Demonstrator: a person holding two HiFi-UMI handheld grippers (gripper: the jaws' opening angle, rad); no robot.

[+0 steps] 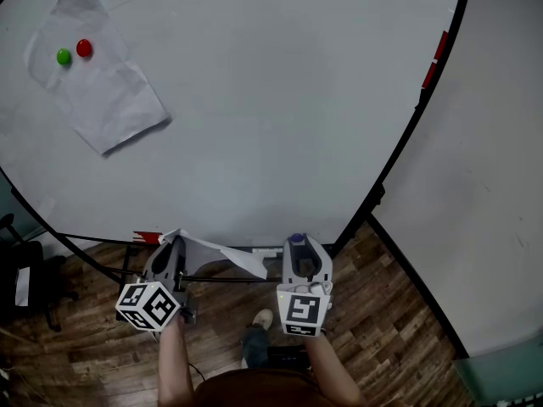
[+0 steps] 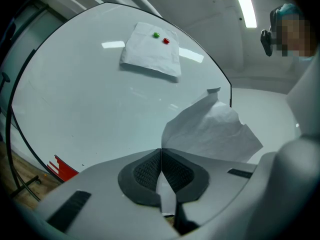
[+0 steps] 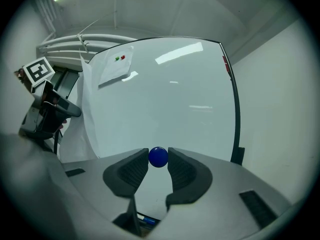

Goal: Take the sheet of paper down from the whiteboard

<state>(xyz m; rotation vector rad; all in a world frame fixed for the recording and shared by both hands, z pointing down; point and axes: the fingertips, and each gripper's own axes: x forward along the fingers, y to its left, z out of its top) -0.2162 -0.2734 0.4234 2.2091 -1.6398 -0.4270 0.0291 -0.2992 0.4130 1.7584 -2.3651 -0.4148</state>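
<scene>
A crumpled white sheet (image 1: 102, 91) hangs at the whiteboard's (image 1: 280, 108) upper left, pinned by a green magnet (image 1: 64, 56) and a red magnet (image 1: 84, 47). My left gripper (image 1: 174, 248) is low, in front of the board's bottom edge, shut on a second white sheet (image 2: 215, 129) that sticks out rightward from the closed pads. My right gripper (image 3: 158, 159) sits beside it to the right, with its pads closed on a small blue round magnet (image 3: 158, 157). The pinned sheet (image 2: 152, 51) is far above both grippers.
The board's black frame (image 1: 399, 151) curves down the right side, with a red item (image 1: 434, 59) clipped on it. A grey wall (image 1: 484, 185) lies to the right. Wooden floor (image 1: 399, 329) is below, and a dark chair (image 1: 21, 278) stands at the left.
</scene>
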